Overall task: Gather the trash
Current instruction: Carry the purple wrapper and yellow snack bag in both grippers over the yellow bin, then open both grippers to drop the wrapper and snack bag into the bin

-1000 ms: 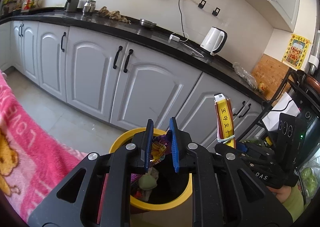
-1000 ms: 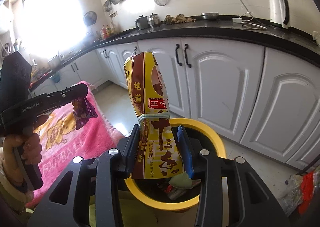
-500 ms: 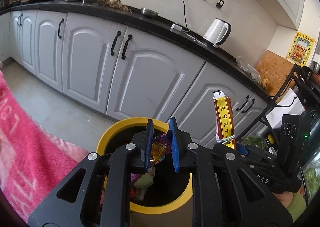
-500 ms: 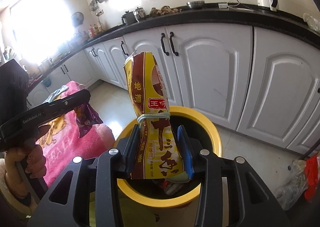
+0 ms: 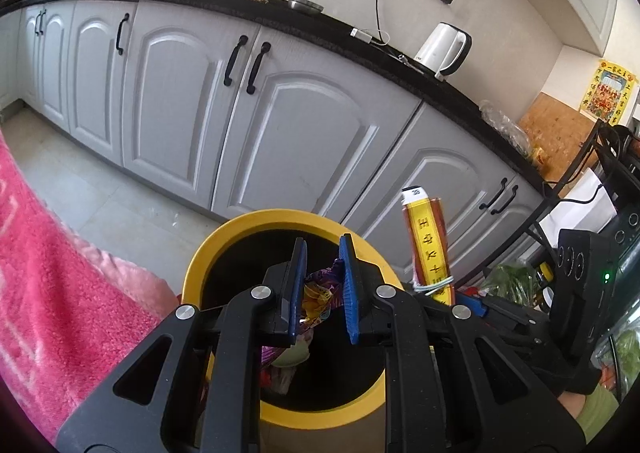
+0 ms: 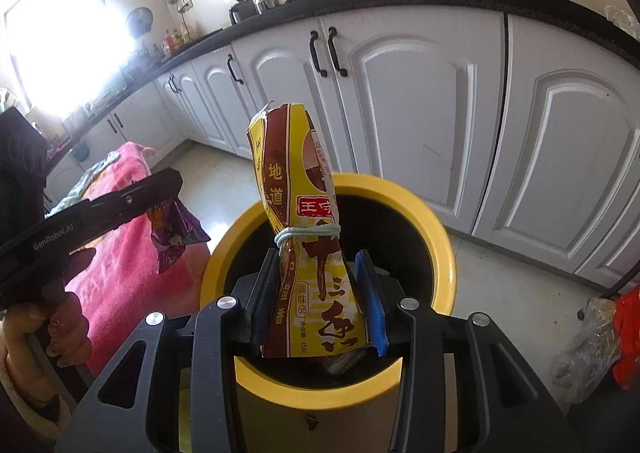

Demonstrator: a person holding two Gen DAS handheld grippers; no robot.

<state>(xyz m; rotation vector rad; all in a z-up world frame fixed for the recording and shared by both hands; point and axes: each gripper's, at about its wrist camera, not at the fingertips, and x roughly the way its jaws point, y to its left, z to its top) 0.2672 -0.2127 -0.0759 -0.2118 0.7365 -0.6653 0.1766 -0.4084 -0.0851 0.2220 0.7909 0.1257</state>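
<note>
A yellow-rimmed trash bin (image 5: 224, 249) with a black inside stands on the floor before the cabinets; it also shows in the right wrist view (image 6: 436, 237). My left gripper (image 5: 322, 253) is over the bin's mouth, shut on a purple crumpled snack wrapper (image 5: 320, 293), which also shows in the right wrist view (image 6: 174, 233). My right gripper (image 6: 318, 259) is shut on a tall yellow-and-brown seasoning packet (image 6: 304, 237) tied with a rubber band, held upright over the bin. The packet also shows in the left wrist view (image 5: 428, 245). Trash lies inside the bin.
White cabinets (image 5: 288, 133) under a black countertop run behind the bin. A pink blanket (image 5: 48, 273) lies to the left. A white kettle (image 5: 442, 49) stands on the counter. A plastic bag and a red item (image 6: 600, 341) lie on the floor at right.
Both grippers have moved closer to the bin and now sit over its mouth. Each still holds its piece of trash.
</note>
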